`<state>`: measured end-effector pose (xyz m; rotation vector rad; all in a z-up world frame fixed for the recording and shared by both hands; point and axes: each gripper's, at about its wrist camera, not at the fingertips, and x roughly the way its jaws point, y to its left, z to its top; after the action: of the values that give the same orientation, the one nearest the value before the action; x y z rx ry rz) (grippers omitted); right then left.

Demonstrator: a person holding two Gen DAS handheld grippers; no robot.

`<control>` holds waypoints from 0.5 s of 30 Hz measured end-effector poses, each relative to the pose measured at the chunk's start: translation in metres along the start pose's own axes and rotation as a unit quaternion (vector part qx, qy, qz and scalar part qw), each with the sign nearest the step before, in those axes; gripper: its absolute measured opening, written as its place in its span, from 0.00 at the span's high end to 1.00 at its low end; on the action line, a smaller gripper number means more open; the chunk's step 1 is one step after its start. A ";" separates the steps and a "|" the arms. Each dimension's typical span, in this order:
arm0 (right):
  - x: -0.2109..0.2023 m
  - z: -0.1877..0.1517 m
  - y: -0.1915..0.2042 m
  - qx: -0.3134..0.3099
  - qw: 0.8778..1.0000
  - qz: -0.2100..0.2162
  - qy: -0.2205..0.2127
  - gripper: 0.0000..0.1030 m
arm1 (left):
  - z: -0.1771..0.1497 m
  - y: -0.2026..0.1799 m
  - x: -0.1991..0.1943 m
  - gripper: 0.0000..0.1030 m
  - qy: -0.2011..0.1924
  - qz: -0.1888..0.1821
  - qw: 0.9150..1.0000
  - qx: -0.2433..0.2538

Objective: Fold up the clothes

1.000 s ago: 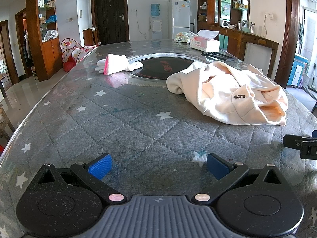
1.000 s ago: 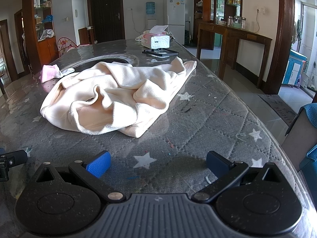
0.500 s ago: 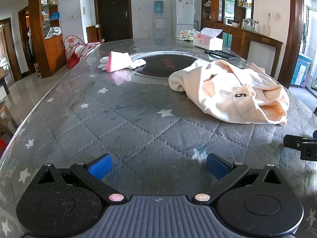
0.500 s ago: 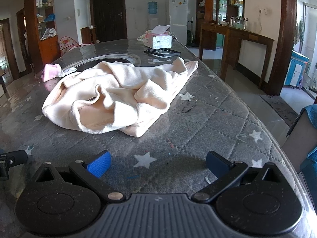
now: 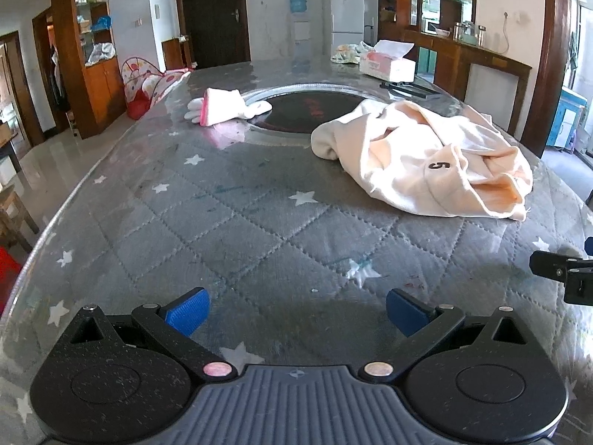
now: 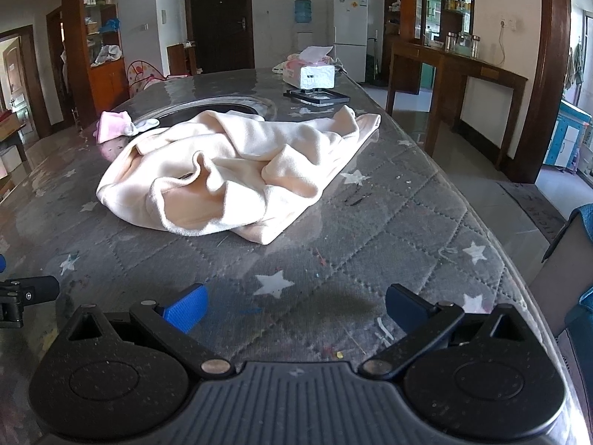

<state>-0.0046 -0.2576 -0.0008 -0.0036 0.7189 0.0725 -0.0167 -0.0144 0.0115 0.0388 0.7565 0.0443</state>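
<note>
Pre-grasp: both tools, left [image 5: 294,307] and right [image 6: 292,306], spread empty short of crumpled cream garment [image 6: 237,170] on bench [image 5: 222,222]; next, pinch its near hem.

Legible marks, left wrist view: a single black numeral "5" printed on the crumpled cream-coloured fabric garment [image 5: 426,155], on the side facing the camera, slightly tilted. Red characters sit on the dark round glass inset [image 5: 315,111] in the tabletop, too blurred to read. Print on the white-and-pink cardboard tissue box [image 5: 387,65] cannot be made out. Right wrist view: the numeral is hidden in the garment's folds; a small label on the white refrigerator [image 6: 350,26] is unreadable.
</note>
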 end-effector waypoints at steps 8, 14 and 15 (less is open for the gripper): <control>-0.009 0.001 0.001 -0.008 1.000 0.005 -0.004 0.00 | 0.003 -0.006 -0.009 0.00 0.006 -0.003 1.000 0.003; -0.012 0.002 0.001 -0.012 1.000 0.007 -0.004 0.00 | 0.007 -0.011 -0.017 0.00 0.003 0.000 1.000 0.012; -0.013 0.002 0.001 -0.013 1.000 0.007 -0.004 0.00 | 0.008 -0.012 -0.018 0.00 0.001 -0.001 1.000 0.013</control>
<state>-0.0133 -0.2569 0.0094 -0.0224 0.7091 0.0954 -0.0237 -0.0276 0.0290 0.0622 0.7600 0.0330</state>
